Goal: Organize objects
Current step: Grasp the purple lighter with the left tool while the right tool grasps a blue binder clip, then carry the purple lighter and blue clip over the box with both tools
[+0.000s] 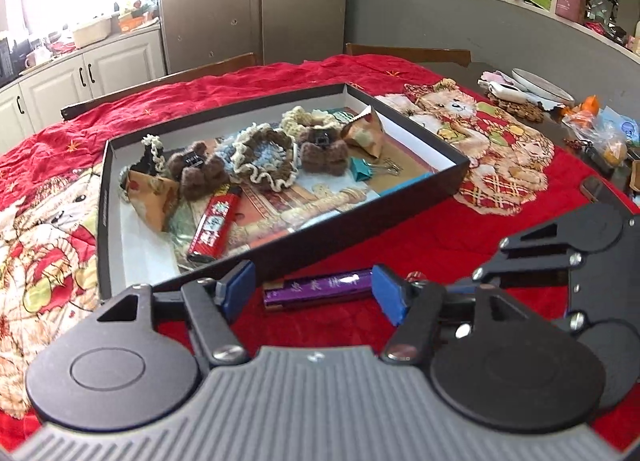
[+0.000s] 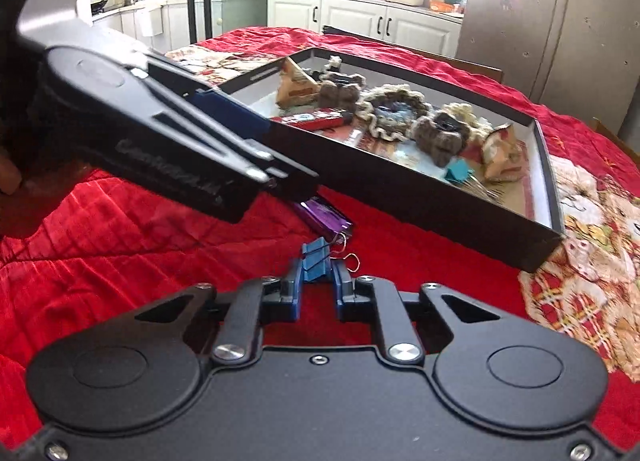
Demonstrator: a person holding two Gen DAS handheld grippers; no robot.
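Right gripper (image 2: 317, 275) clenched on blue clip (image 2: 314, 263), just in front of box (image 2: 400, 189) near wall. Left gripper (image 1: 314, 289) released, spread around purple lighter (image 1: 320, 288), pads not touching.

Risks: clip's wire handles (image 2: 352, 260) touch lighter; lifting may drag it. Grip near clip edge may slip. Grippers close together may collide; box wall may snag either.

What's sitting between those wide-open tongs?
A purple lighter lies on the red cloth between the left tongs' blue pads, untouched; the left wrist view shows it.
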